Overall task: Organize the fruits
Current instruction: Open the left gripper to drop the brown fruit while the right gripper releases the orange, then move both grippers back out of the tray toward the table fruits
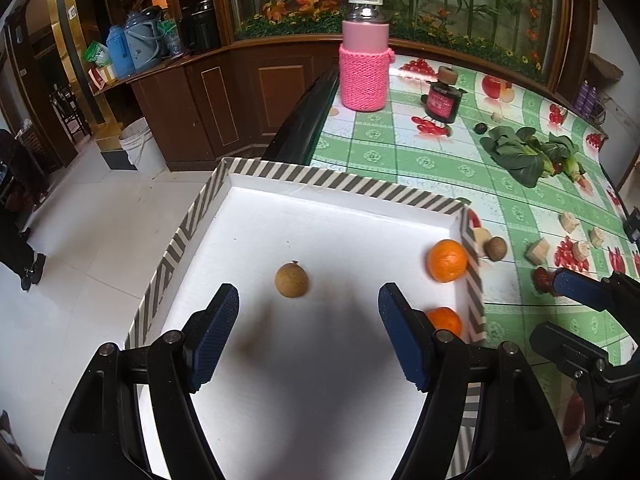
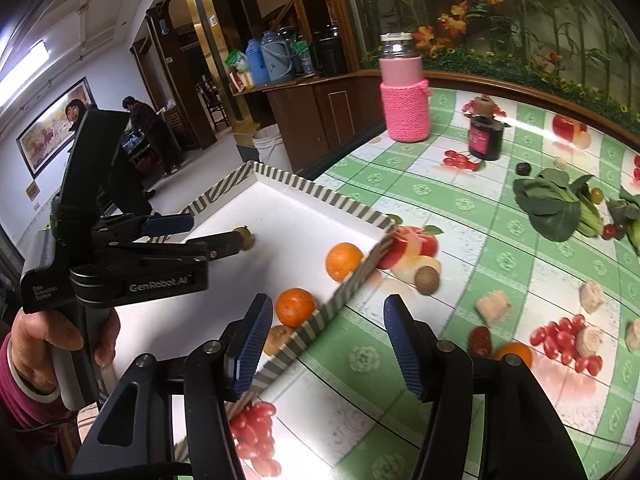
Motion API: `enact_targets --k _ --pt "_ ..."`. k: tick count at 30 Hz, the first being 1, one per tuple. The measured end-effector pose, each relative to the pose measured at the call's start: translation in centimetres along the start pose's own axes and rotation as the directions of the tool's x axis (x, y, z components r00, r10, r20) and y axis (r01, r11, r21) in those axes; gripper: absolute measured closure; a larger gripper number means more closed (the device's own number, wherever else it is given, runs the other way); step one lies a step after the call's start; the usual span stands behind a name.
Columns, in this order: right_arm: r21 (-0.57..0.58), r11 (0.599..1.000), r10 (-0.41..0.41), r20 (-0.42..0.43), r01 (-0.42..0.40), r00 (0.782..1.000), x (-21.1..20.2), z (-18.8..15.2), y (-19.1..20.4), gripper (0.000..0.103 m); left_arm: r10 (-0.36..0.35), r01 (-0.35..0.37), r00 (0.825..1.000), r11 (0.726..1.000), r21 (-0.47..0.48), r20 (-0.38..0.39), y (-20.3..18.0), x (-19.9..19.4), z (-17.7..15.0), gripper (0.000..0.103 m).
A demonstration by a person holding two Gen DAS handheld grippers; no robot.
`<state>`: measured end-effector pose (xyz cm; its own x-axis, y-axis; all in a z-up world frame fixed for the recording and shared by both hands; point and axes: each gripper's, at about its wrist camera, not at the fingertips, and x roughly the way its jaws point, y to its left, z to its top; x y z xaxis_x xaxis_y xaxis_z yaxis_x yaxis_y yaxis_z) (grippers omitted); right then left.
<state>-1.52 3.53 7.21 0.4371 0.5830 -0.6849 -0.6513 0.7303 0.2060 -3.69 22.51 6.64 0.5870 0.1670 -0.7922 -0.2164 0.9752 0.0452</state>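
Observation:
A white tray with a striped rim (image 1: pixel 344 182) (image 2: pixel 320 192) sits at the table's left edge. In it lie a brown longan (image 1: pixel 292 280) (image 2: pixel 246 237) and two oranges (image 1: pixel 447 261) (image 1: pixel 444 320) (image 2: pixel 343 261) (image 2: pixel 295 306). A small brown fruit (image 2: pixel 278 338) lies at the near rim. My left gripper (image 1: pixel 308 336) is open and empty above the tray, just behind the longan. My right gripper (image 2: pixel 328 346) is open and empty over the tray's right rim. Another longan (image 1: pixel 495 249) (image 2: pixel 426 279), a red date (image 2: pixel 480 341) and an orange (image 2: pixel 514 354) lie on the table.
A pink knit-sleeved flask (image 1: pixel 364 56) (image 2: pixel 404 92) and a dark jar (image 1: pixel 440 100) (image 2: pixel 485 138) stand at the back. Leafy greens (image 1: pixel 524 154) (image 2: pixel 556 204) and pale ginger pieces (image 2: pixel 494 306) lie to the right. The tablecloth has printed fruit pictures. People stand at the far left.

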Motion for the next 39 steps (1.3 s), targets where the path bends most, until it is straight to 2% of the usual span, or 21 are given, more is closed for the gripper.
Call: enact_targets --k 2,12,18,23,30,39 --pt "0.009 1.000 -0.012 0.003 0.012 1.000 -0.5 -0.2 -0.5 0.034 -0.016 0.016 1.000 1.000 -0.001 0.004 -0.3 -0.5 0.0 0.031" --pt "0.038 0.998 -0.042 0.015 0.041 0.999 -2.6 -1.5 -2.4 0.033 -0.076 0.075 0.997 0.997 0.033 0.028 -2.9 -2.3 -0.2 0.031" --pt "0.073 0.995 -0.074 0.007 0.073 0.997 -4.1 -3.0 -4.3 0.030 -0.137 0.136 0.990 0.990 0.032 0.015 -4.2 -2.8 -0.5 0.031" --pt "0.124 0.984 -0.131 -0.004 0.130 0.991 -5.8 -5.2 -7.1 0.029 -0.176 0.176 0.984 0.983 0.046 -0.012 -5.7 -2.3 -0.7 0.031" --pt "0.188 0.965 -0.184 -0.019 0.184 0.983 -7.6 -7.3 -10.9 0.029 -0.233 0.237 0.972 0.962 0.135 -0.041 -9.6 -2.4 -1.2 0.031" --pt "0.169 0.961 -0.216 -0.033 0.219 0.976 -8.3 -7.8 -12.7 0.029 -0.271 0.285 0.958 0.931 0.226 -0.092 -14.5 -1.4 -1.4 0.031"
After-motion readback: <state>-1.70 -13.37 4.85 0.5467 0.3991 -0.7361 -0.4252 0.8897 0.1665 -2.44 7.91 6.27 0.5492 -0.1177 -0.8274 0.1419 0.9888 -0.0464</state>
